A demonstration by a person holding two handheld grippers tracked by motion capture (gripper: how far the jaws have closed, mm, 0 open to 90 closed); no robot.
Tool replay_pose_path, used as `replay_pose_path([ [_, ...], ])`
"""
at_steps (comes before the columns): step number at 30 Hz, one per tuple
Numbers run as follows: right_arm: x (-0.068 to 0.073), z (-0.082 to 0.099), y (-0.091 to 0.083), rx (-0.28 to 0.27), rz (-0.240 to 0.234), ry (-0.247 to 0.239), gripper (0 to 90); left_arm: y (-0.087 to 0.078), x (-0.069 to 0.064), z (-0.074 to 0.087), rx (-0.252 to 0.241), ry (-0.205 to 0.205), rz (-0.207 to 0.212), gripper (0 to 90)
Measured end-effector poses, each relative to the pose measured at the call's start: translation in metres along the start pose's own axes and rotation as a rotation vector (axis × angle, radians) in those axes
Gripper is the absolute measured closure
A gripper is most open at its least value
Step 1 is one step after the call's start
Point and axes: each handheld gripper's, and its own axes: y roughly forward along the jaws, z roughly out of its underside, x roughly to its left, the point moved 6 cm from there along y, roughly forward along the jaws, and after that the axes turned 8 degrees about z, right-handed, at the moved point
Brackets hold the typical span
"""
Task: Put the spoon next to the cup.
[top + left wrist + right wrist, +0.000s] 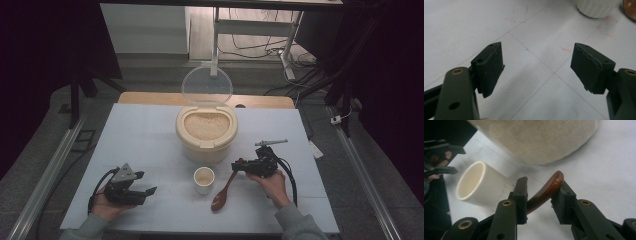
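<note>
On the white table (pixel 150 135), a brown wooden spoon (pixel 223 192) lies just to the right of a small white cup (pixel 204 180), its bowl toward the person and its handle running up toward the right gripper (pixel 240 166). In the right gripper view the curved end of the spoon's handle (pixel 549 190) sits between the two black jaws. The jaws stand partly open; the handle leans against the right-hand pad, and a narrow gap seems to remain at the other pad, so the spoon is not pinched. The cup (pixel 477 183) appears on its side in that turned view, and the cream body of the rice container (pixel 536 140) rises behind.

The rice container (pixel 206 131) stands near the middle of the table behind the cup, its clear lid (pixel 206 86) tipped up and the rice (pixel 206 125) exposed.

The left gripper (pixel 145 183) rests low at the near left of the table, well apart from the cup. Its jaws (pixel 536 67) are spread wide with nothing between them, just bare table beneath
</note>
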Motion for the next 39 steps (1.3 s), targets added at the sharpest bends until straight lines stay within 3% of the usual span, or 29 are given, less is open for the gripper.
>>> replay_pose_path([
  [5, -0.004, 0.002, 0.014, 0.019, 0.039, -0.003, 62.1, 0.0, 0.0, 0.0, -0.001, 0.0, 0.001, 25.4],
  [15, -0.001, 0.005, 0.031, 0.038, 0.138, -0.1, 52.7, 0.0, 0.0, 0.0, -0.003, 0.002, 0.003, 25.2],
  [21, -0.001, 0.004, 0.034, 0.039, 0.174, -0.132, 49.5, 0.0, 0.0, 0.0, 0.0, 0.003, 0.004, 25.2],
  [29, -0.004, 0.002, 0.035, 0.042, 0.206, -0.142, 46.9, 0.0, -0.001, 0.0, -0.003, 0.005, 0.008, 25.1],
  [39, -0.01, -0.002, 0.032, 0.007, 0.231, -0.133, 44.4, 0.0, 0.0, 0.0, -0.003, 0.004, 0.007, 25.1],
])
